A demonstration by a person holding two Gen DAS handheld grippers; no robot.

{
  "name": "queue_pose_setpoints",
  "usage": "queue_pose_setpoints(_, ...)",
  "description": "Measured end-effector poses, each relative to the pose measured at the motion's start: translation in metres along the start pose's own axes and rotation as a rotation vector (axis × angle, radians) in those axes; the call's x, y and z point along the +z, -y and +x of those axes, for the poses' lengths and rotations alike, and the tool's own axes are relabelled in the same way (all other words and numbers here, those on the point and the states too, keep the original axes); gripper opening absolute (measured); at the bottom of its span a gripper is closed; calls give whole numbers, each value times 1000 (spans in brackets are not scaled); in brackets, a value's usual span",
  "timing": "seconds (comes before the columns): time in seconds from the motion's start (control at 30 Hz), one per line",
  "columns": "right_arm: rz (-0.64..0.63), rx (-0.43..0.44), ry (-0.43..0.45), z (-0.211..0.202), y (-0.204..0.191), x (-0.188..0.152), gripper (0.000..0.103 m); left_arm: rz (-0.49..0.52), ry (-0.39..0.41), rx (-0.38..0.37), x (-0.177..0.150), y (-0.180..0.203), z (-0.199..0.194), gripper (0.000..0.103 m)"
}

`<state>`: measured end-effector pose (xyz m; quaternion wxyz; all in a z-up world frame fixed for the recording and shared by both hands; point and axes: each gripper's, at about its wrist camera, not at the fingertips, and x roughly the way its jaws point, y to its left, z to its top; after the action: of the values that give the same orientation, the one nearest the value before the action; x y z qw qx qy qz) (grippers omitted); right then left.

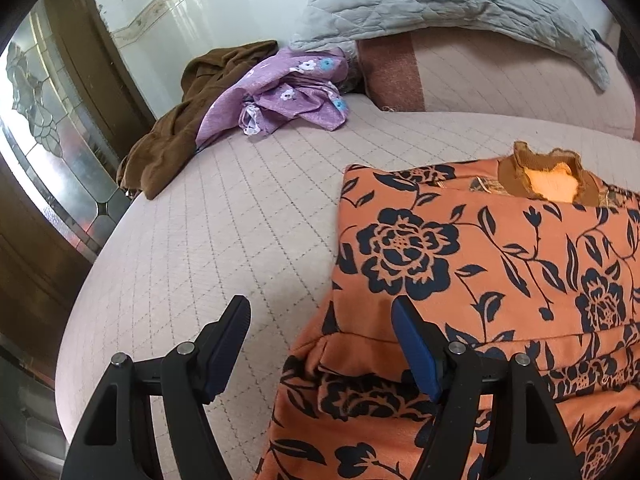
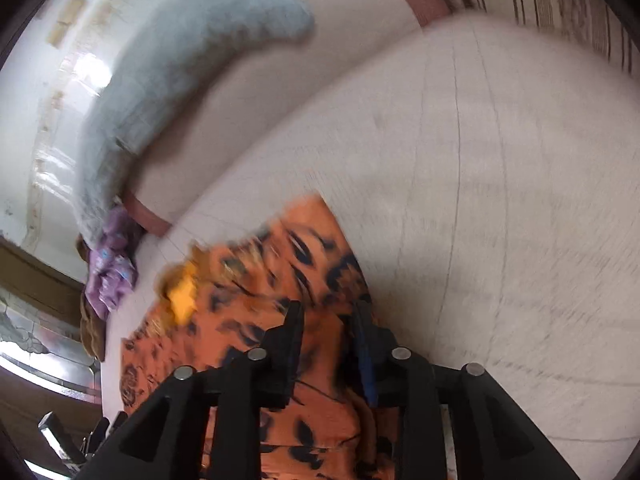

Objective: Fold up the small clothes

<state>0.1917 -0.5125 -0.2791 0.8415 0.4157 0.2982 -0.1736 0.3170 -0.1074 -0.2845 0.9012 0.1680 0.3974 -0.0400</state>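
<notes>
An orange garment with dark blue flowers (image 1: 480, 280) lies on the pale quilted bed (image 1: 240, 220), its brown collar (image 1: 544, 172) at the far end and a fold across its lower part. My left gripper (image 1: 322, 312) is open at the garment's left edge, one finger over the bed and one over the cloth. In the blurred right wrist view, my right gripper (image 2: 326, 312) is partly closed with the orange garment (image 2: 280, 264) between its fingers; whether it grips the cloth is unclear.
A purple flowered garment (image 1: 288, 92) and a brown garment (image 1: 180, 120) lie heaped at the bed's far left edge. A grey quilted blanket (image 1: 440, 4) rests on pillows (image 1: 500, 80) at the head. A wooden door with glass (image 1: 52, 140) stands left.
</notes>
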Motion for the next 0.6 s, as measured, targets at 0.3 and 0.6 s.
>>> queue_pose_setpoints(0.3, -206, -7, 21, -13, -50, -23, 36, 12, -87, -6, -6, 3, 24, 74)
queue_pose_setpoints(0.6, -219, -94, -161, 45, -37, -41, 34, 7, -69, -22, -3, 2, 18, 74)
